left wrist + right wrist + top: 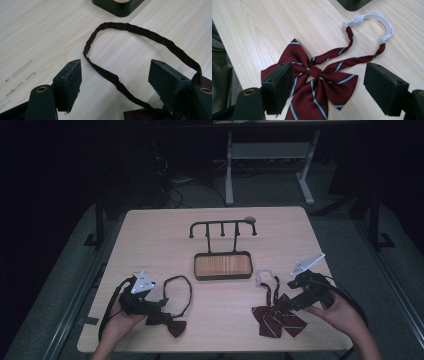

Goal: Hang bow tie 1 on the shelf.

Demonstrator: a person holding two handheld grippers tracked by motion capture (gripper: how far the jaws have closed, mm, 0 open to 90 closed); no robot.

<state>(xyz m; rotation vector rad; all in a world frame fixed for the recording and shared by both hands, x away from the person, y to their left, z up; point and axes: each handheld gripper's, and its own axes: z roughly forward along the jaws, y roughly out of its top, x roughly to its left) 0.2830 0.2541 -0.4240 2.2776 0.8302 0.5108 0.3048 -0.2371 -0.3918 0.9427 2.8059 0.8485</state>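
Right tongs (327,87) gape above striped bow (312,82) (untouched).

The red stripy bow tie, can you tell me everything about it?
The red bow tie is dark red cloth with thin white and dark stripes and a small centre knot. Two striped straps run from the knot to a white elastic loop. It lies flat on the wooden table, near the person's side, on the right. The right gripper hovers open above it, not touching.

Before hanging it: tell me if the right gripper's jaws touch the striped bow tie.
Apart. The right gripper view shows the right gripper open, hovering above the striped bow tie, jaws flanking its knot.
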